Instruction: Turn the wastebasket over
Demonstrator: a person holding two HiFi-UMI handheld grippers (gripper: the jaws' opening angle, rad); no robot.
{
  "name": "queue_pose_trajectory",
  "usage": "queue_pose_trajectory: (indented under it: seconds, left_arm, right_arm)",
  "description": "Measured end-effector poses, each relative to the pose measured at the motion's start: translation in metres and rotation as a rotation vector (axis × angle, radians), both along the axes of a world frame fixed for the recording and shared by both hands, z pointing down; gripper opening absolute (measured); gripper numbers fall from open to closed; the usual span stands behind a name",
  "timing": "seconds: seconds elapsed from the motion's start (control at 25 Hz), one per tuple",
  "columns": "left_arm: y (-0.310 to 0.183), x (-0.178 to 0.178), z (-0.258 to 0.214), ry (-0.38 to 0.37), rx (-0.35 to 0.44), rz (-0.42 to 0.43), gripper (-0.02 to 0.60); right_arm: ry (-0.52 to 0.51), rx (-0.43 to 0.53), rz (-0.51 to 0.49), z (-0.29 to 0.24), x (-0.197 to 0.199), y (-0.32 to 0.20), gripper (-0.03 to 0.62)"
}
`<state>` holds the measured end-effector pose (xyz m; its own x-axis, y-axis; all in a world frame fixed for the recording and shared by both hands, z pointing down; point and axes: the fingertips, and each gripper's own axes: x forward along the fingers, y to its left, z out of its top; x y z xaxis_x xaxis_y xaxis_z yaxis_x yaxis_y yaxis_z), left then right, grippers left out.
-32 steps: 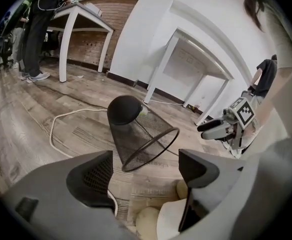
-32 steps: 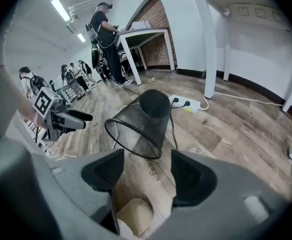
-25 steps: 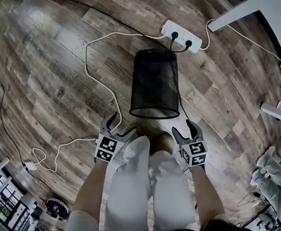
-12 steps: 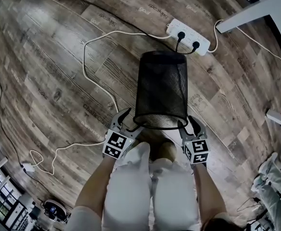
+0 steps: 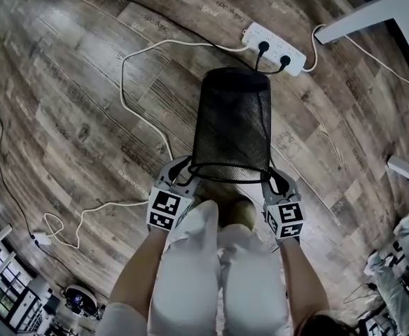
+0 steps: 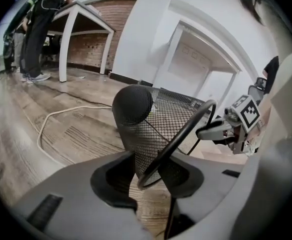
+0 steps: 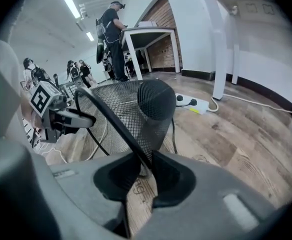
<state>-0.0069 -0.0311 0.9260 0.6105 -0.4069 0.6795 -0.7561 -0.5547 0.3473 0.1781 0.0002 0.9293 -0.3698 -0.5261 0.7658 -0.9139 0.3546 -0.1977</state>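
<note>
Black wire-mesh wastebasket [image 5: 231, 128] centre frame, open rim toward lower frame; left gripper [image 5: 183, 172] and right gripper [image 5: 271, 179] jaws just closed, pinching that rim on opposite sides, and thin wire gives little purchase, so it may slip mid-flip.

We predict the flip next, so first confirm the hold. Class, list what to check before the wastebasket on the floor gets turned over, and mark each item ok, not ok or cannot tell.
1. Grip of the left gripper on the rim of the wastebasket: its jaws have just been closing and pinch the rim: ok.
2. Grip of the right gripper: it pinches the rim too: ok.
3. Grips on opposite sides of the rim: ok.
4. Wastebasket empty: nothing shows through the mesh: ok.
5. The black cables from the power strip free of the wastebasket: they pass behind it: cannot tell.
6. The shoes out of the way: close below the rim: cannot tell.
</note>
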Motion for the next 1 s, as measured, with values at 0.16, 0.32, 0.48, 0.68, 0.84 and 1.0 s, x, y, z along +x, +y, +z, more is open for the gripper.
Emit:
queue_pose_trajectory:
  seconds: [0.16, 0.32, 0.48, 0.68, 0.84, 1.0]
  left_arm:
    - [0.001, -0.006, -0.024, 0.012, -0.055, -0.069, 0.118]
    - [0.006, -0.014, -0.048, -0.017, -0.093, -0.09, 0.093]
    - [0.011, -0.017, -0.071, -0.013, -0.14, -0.12, 0.082]
    - [0.016, -0.02, -0.095, -0.002, -0.177, -0.148, 0.069]
    - [0.018, -0.024, -0.108, 0.007, -0.198, -0.173, 0.06]
    - [0.018, -0.029, -0.116, 0.012, -0.228, -0.217, 0.054]
  right_arm:
    - [-0.023, -0.006, 0.001, -0.025, -0.005, 0.005, 0.057]
    - [-0.059, -0.015, 0.004, -0.053, -0.01, 0.007, 0.055]
    - [-0.082, -0.024, 0.019, -0.08, -0.009, 0.006, 0.051]
    - [-0.095, -0.057, 0.06, -0.104, -0.009, 0.005, 0.043]
    - [-0.102, -0.088, 0.079, -0.117, -0.011, 0.005, 0.037]
    - [-0.114, -0.123, 0.12, -0.123, -0.014, 0.004, 0.032]
